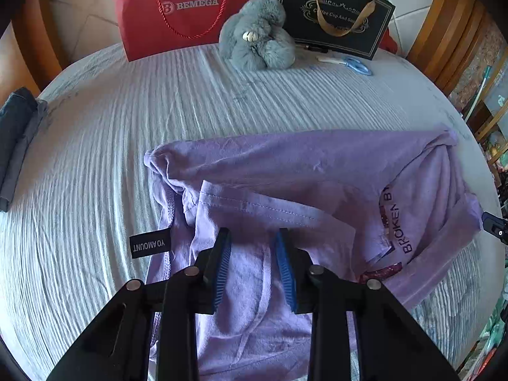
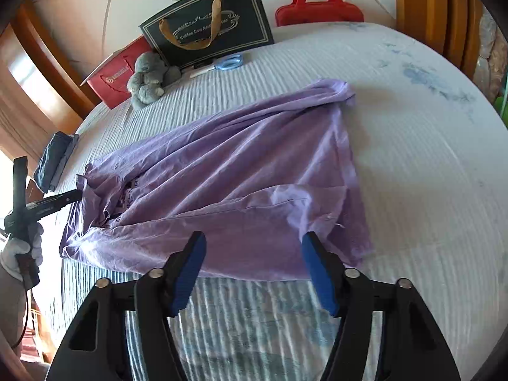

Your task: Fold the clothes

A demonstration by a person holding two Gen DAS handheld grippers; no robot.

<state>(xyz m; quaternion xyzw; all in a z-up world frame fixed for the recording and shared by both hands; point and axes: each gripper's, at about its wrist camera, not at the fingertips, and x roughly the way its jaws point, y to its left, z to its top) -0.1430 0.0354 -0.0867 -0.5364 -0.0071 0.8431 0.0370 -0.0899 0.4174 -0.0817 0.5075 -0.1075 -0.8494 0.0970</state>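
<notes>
Lilac cotton fills the near half of a bed [image 1: 127, 120] covered in a pale ribbed sheet: a purple T-shirt [image 1: 285, 165] lies partly folded and rumpled, its black neck label [image 1: 148, 243] turned up at the left and dark printed lettering showing along a fold at the right. The left claw [image 1: 252, 238] hangs low over the near part of the shirt, its blue-padded fingers [image 1: 222, 266] spread a little, with cloth lying between them; whether the pads touch the fabric cannot be told from this view. In the right wrist view the right claw [image 2: 252, 241] is spread wide just at the shirt's near hem, pinching nothing, the striped sheet visible beneath it. At the far left of that view a gloved hand [image 2: 22, 250] holds the handle of the other tool, whose black tip reaches the shirt's left edge. Along the far side of the bed stand a red paper bag [image 1: 190, 16] with rope handles and a dark gift bag [image 1: 336, 16] with gold ribbon handles; a grey plush toy [image 1: 257, 36] sits between them, and blue-handled scissors [image 1: 352, 63] lie just right of the toy. A folded dark grey garment [image 1: 17, 139] rests at the bed's left edge, and a red case [image 2: 319, 8] sits at the far edge
</notes>
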